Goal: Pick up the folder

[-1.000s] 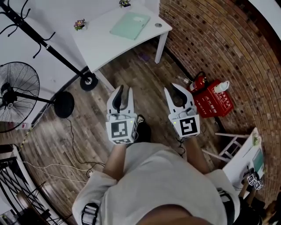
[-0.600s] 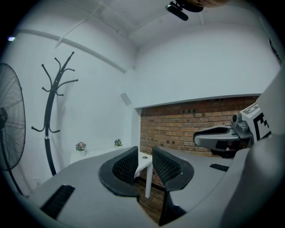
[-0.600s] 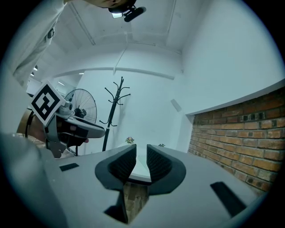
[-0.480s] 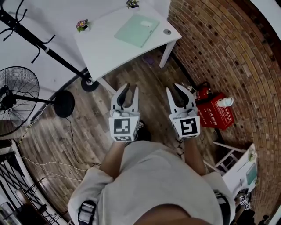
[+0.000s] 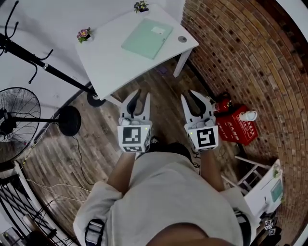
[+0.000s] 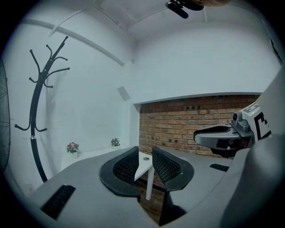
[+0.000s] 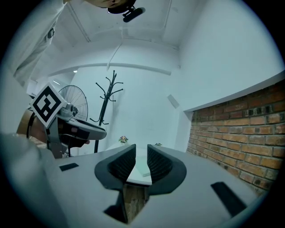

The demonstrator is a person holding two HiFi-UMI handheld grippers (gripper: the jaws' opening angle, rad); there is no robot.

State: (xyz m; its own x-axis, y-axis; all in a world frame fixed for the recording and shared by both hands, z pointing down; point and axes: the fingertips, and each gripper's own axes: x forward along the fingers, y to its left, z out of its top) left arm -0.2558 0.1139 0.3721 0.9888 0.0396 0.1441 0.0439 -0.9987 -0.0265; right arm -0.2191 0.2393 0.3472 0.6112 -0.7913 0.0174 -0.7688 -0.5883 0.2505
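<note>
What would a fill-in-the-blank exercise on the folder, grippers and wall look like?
1. The folder on the table is ____ in colour.
2. The left gripper and the right gripper, jaws slightly apart, each hold ____.
3. The wall behind the red box is built of ____.

Missing words: green; nothing; brick

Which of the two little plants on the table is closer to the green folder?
The dark green one at the table's far edge, just past the folder. The pink-flowered one stands away at the left corner.
</note>
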